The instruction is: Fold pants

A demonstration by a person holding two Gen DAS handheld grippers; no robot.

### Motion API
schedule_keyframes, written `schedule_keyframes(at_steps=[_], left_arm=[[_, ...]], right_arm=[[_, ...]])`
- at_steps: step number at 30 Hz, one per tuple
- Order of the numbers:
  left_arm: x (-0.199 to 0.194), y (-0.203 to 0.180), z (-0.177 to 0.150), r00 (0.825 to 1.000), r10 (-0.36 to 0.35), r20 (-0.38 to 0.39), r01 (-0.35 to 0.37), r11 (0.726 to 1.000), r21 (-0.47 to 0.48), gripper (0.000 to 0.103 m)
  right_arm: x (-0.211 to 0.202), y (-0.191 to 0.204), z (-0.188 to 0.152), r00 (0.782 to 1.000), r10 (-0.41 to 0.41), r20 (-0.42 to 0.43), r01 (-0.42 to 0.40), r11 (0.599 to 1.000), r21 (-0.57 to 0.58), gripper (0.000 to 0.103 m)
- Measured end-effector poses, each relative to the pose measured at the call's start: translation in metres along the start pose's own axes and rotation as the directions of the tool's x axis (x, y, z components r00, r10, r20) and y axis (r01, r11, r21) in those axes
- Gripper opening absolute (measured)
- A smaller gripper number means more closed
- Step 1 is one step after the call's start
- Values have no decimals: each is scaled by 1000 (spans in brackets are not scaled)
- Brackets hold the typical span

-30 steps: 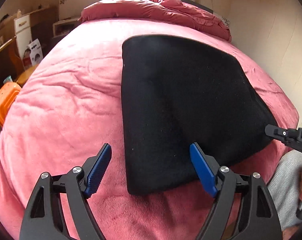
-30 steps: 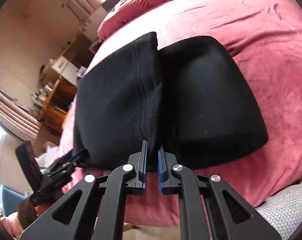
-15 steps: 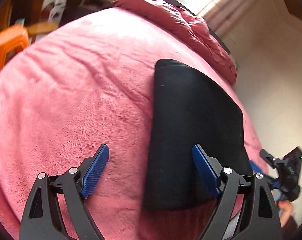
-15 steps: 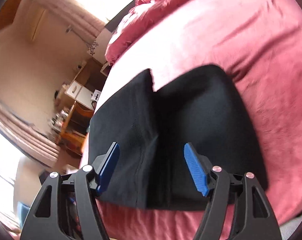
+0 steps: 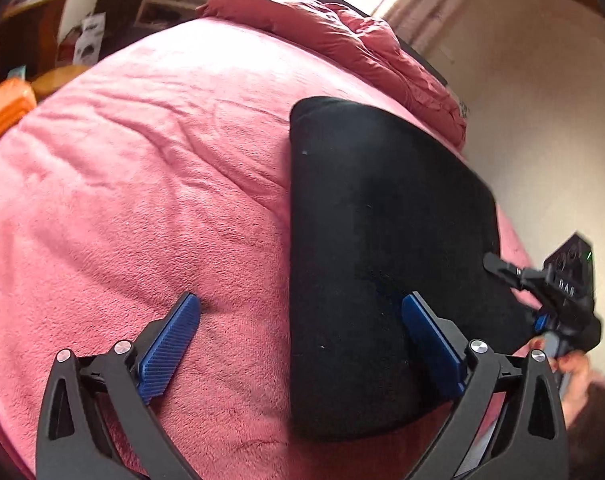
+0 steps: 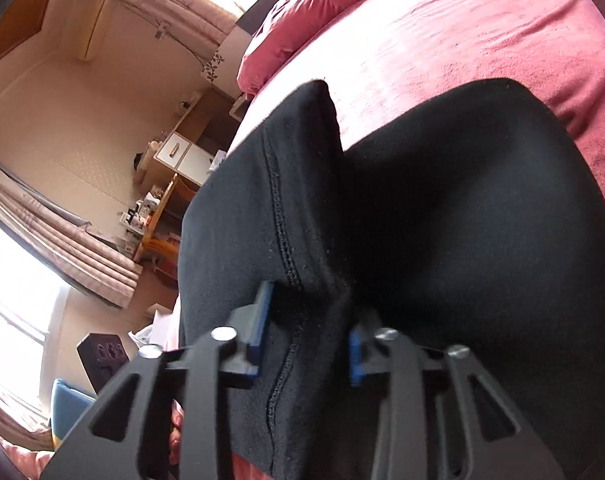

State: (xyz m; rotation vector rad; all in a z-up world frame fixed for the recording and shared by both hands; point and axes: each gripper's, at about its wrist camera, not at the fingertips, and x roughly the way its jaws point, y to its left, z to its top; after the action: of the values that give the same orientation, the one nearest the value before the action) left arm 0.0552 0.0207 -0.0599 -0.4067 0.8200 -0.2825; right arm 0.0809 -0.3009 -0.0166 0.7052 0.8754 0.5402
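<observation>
Your right tongs (image 6: 306,330) pinch a thick seam of the black pants (image 5: 382,248) on the bed (image 5: 142,200); your left tongs (image 5: 298,344) gape empty. Thick fabric may slip out, spoiling the fold.

Left wrist view: above the bed (image 5: 122,200), facing its headboard end. Right wrist view: close over the pants (image 6: 462,220); both share them.

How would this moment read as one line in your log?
left gripper: open, over blanket | right gripper: shut on pants | fold: unfinished
</observation>
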Motion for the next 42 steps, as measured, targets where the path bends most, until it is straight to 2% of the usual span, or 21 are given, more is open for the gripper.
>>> schedule_keyframes(at_steps=[3, 5, 8, 10, 12, 14, 16, 18, 20, 21, 23, 26, 28, 30, 31, 34, 38, 41, 42], left_arm=[[-2, -3, 1, 1000, 7, 0, -7, 1000, 1, 99], [-6, -11, 3, 1000, -6, -3, 6, 1000, 2, 99], [-12, -33, 8, 999, -31, 10, 31, 998, 49, 99], [-16, -55, 10, 998, -48, 27, 45, 992, 116, 99], [-14, -78, 10, 998, -60, 28, 54, 981, 187, 99], [-8, -94, 8, 998, -56, 17, 50, 969, 244, 99], [9, -110, 1, 999, -23, -24, 29, 952, 306, 99], [27, -118, -5, 998, 46, -52, -24, 932, 361, 99], [41, -122, -16, 991, 125, -53, -91, 898, 431, 99], [43, -121, -17, 990, 132, -46, -98, 891, 443, 99], [42, -118, -17, 992, 117, -43, -87, 897, 434, 99], [39, -110, -19, 994, 101, -52, -70, 907, 415, 100], [36, -106, -22, 994, 96, -51, -67, 913, 402, 100], [30, -101, -24, 995, 80, -52, -55, 927, 372, 100], [27, -101, -25, 996, 71, -54, -48, 934, 353, 99], [17, -97, -28, 997, 53, -58, -33, 952, 303, 99], [4, -99, -27, 996, 85, -11, -78, 951, 299, 99], [-5, -105, -18, 994, 106, 38, -113, 950, 291, 99], [-9, -108, -16, 993, 109, 48, -119, 949, 292, 99]], right_arm=[[-17, 15, 2, 995, 50, 85, -45, 997, -60, 14], [-41, 28, 2, 984, 83, 156, -66, 992, -110, 14], [-70, 29, 5, 977, 51, 208, -30, 994, -104, 13], [-84, 21, 7, 976, 13, 218, 5, 997, -81, 13], [-95, 11, 11, 975, -44, 219, 58, 996, -60, 13], [-100, -7, 15, 976, -114, 184, 119, 993, -18, 13], [-98, -26, 15, 976, -164, 140, 162, 986, 26, 14], [-89, -39, 14, 976, -195, 98, 189, 979, 74, 14], [-80, -36, 16, 957, -280, 81, 277, 960, 52, 17], [-74, -34, 15, 941, -331, 64, 329, 943, 41, 18], [-69, -32, 15, 933, -355, 53, 353, 935, 43, 19], [-72, -33, 13, 934, -351, 63, 347, 936, 60, 23], [-74, -29, 11, 934, -347, 79, 343, 937, 61, 31], [-82, -23, 6, 922, -367, 122, 363, 930, 58, 53], [-88, -22, 4, 909, -388, 151, 382, 921, 69, 71], [-104, -22, -3, 907, -347, 239, 338, 938, 76, 71], [-115, -19, -11, 890, -346, 298, 343, 937, 64, 71], [-117, -9, -15, 871, -356, 337, 365, 930, 39, 71], [-120, -3, -17, 859, -353, 370, 373, 928, 19, 72]])
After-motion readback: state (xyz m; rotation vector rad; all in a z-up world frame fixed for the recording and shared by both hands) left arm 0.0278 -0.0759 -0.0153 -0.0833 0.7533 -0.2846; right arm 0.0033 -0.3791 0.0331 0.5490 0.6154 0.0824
